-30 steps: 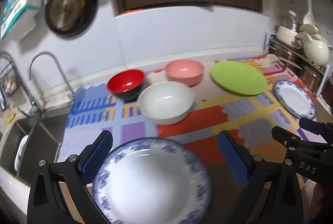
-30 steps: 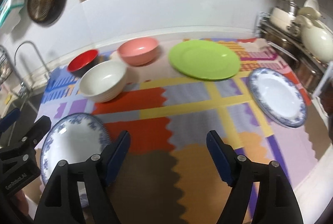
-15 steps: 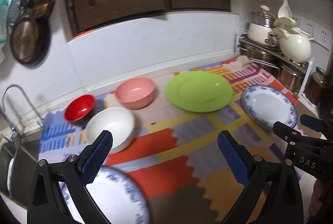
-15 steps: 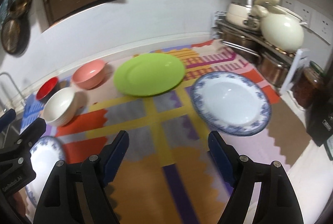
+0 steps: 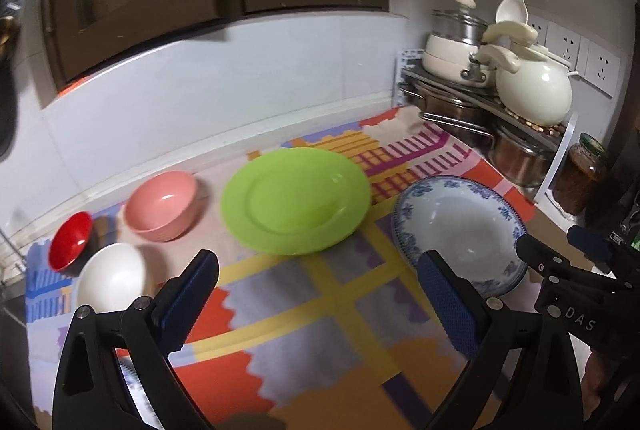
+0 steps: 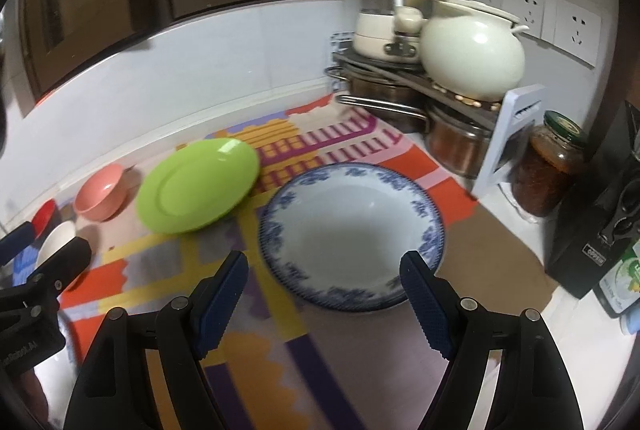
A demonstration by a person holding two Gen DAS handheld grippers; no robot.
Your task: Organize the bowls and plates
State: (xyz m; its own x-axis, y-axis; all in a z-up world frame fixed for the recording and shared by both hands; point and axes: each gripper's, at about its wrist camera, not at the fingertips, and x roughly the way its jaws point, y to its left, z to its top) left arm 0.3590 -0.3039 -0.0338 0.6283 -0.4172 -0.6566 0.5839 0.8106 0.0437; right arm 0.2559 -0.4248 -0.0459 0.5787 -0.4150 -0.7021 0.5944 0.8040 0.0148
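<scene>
A blue-rimmed white plate [image 6: 352,234] lies on the colourful mat just ahead of my open, empty right gripper [image 6: 322,296]; it also shows in the left wrist view [image 5: 460,234]. A green plate [image 5: 296,200] lies mid-mat, also in the right wrist view [image 6: 198,190]. A pink bowl [image 5: 162,204], a red bowl [image 5: 70,240] and a white bowl [image 5: 110,278] sit at the left. My left gripper [image 5: 316,302] is open and empty above the mat. The rim of a second blue-rimmed plate [image 5: 132,386] shows under its left finger.
A metal rack [image 6: 404,78] with cream pots [image 6: 472,58] and steel pans stands at the back right. A jar [image 6: 548,162], a white grater [image 6: 508,134] and a black box [image 6: 596,214] line the right side. The wall runs behind the mat.
Both grippers have swung to the right. The near blue-rimmed plate has slid out of the left view; the right-hand blue-rimmed plate is now close before the right gripper.
</scene>
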